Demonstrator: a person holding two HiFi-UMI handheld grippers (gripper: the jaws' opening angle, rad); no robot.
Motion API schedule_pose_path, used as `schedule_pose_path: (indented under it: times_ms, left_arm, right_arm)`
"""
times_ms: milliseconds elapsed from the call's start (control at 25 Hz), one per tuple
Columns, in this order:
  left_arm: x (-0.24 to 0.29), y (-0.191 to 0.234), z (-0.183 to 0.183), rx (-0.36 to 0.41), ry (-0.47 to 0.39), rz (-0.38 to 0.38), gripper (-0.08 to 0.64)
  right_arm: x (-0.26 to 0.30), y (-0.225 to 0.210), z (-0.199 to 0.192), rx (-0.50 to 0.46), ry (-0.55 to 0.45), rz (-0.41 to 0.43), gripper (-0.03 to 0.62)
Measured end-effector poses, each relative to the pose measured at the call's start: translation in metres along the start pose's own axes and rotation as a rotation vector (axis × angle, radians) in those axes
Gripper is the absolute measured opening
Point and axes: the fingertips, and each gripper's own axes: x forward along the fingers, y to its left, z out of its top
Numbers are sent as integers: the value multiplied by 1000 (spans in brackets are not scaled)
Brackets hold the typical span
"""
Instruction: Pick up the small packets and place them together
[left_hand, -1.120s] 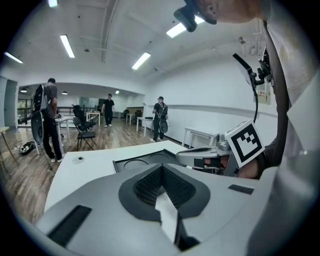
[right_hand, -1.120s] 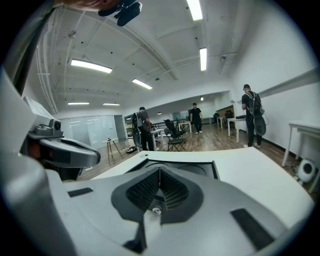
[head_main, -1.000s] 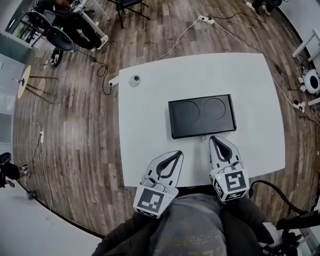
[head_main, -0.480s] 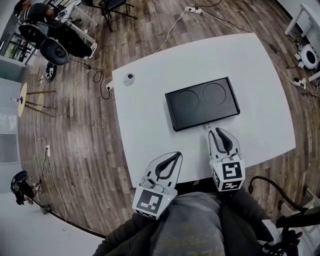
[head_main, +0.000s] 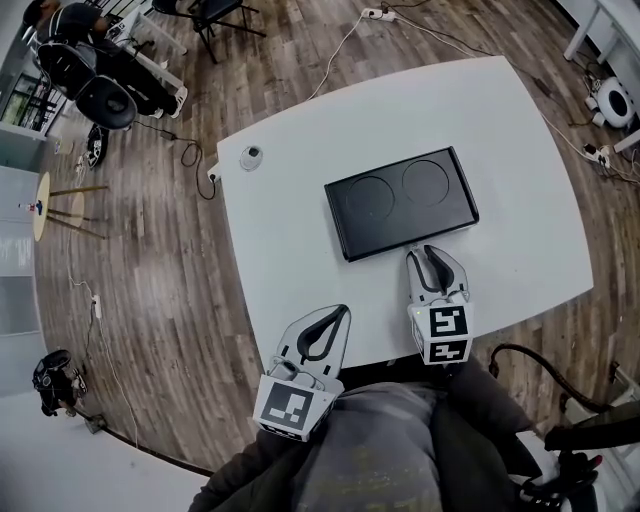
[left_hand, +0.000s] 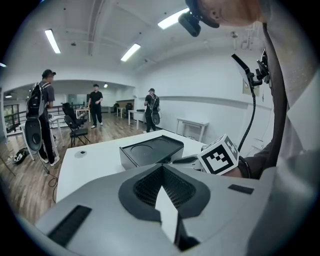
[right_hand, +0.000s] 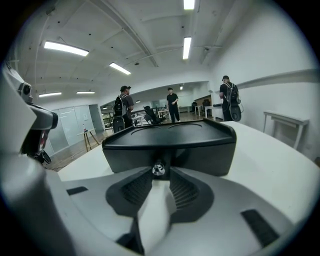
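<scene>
My right hand-held gripper (head_main: 432, 257) has just been opening, jaws apart around the black box's (head_main: 400, 200) knob (right_hand: 158, 170). I'd centre, pinch firmly and pull straight. My left hand-held gripper (head_main: 328, 320) has its jaws together.

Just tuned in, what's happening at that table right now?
A person works two handheld grippers at a white table. The right gripper is at the front of the black box. Its jaws have just been opening, and the box's small metal knob sits between the tips, not yet gripped. The left gripper is shut and empty, hanging over the table's near edge. No packets are in view.
</scene>
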Motion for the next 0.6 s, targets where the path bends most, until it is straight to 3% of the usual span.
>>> schedule_pose_path:
  times_ms: [600]
  left_arm:
    - [-5, 16, 2, -6, -18, 7, 3]
  right_arm:
    - [17, -2, -8, -17, 114, -45, 100]
